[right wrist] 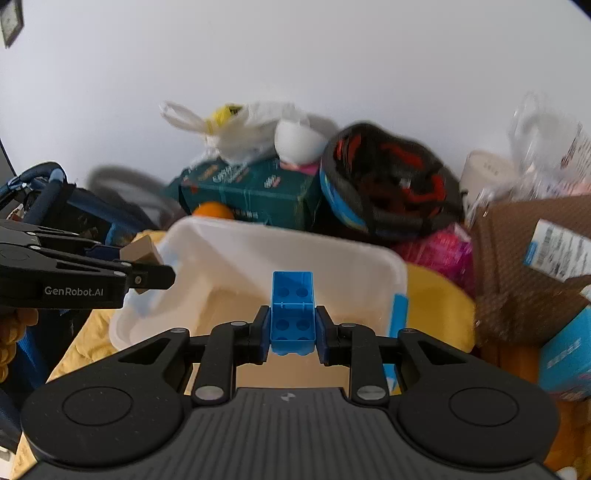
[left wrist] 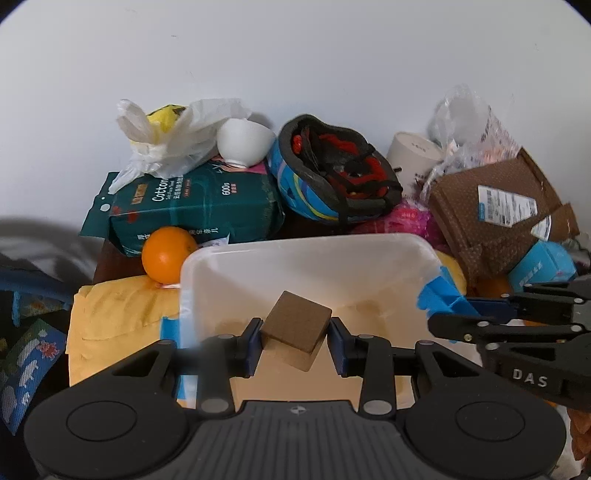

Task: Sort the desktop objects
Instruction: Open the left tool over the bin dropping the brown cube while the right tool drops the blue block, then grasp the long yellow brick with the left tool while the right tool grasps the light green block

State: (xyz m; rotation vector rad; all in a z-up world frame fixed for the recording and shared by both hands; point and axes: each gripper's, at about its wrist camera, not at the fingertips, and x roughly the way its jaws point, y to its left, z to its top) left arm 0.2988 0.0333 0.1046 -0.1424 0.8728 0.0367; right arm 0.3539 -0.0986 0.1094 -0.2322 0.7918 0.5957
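- Left gripper [left wrist: 296,338] — fingers pinching a brown wooden block [left wrist: 297,329], held above the white translucent plastic bin [left wrist: 258,258].
- Right gripper [right wrist: 293,334] — clamped on a blue plastic building brick [right wrist: 293,314], at the bin's near rim.

- A plain white wall [left wrist: 295,66] fills the far side of the scene in both wrist views, bare and evenly lit.
- The light is soft and diffuse; clutter piled against the wall throws only faint grey shadows [left wrist: 266,120] on it.
- A small strip of dark reddish-brown tabletop [left wrist: 110,262] shows at the left, between the heaped things.
- In the right wrist view, a dark framed shape [right wrist: 11,22] sits at the far upper left corner, too cropped to identify.
- At the far left edge of that view a dark vertical edge [right wrist: 7,158] stands against the wall; what it belongs to cannot be told.
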